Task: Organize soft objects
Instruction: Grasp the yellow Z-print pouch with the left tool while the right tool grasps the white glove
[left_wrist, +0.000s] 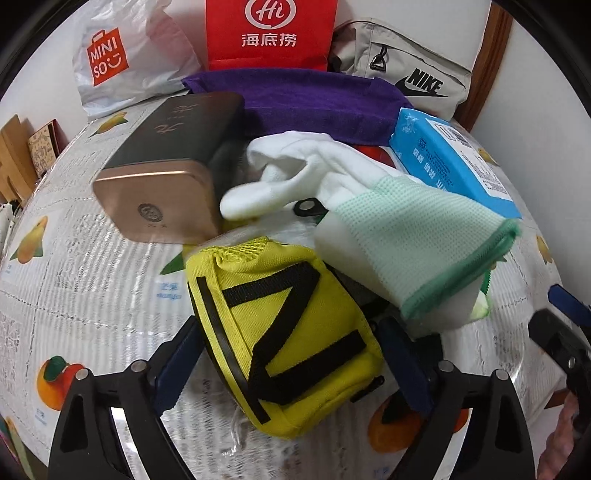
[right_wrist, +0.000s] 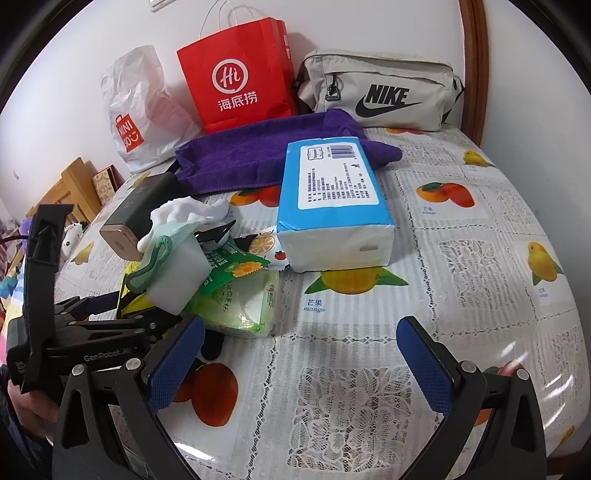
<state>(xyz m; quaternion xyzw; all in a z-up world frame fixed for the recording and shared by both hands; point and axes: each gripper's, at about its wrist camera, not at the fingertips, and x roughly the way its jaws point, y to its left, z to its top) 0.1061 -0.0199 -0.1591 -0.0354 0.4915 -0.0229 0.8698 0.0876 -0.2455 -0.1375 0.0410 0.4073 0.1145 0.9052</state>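
My left gripper (left_wrist: 291, 347) is shut on a yellow pouch with black straps (left_wrist: 288, 339), held just above the table. A white and mint glove (left_wrist: 369, 206) drapes over a white sponge block (left_wrist: 343, 251) right behind the pouch. A purple towel (left_wrist: 295, 99) lies further back. A blue tissue pack (right_wrist: 332, 206) lies mid-table. My right gripper (right_wrist: 299, 362) is open and empty above the tablecloth, to the right of the left gripper (right_wrist: 85, 321). A green wet-wipe pack (right_wrist: 240, 299) lies beside the sponge (right_wrist: 177, 273).
A gold and black tin box (left_wrist: 166, 162) lies left of the glove. A MINISO plastic bag (right_wrist: 140, 114), a red paper bag (right_wrist: 240, 74) and a beige Nike bag (right_wrist: 380, 92) stand along the back wall. The fruit-print tablecloth (right_wrist: 461, 258) covers the table.
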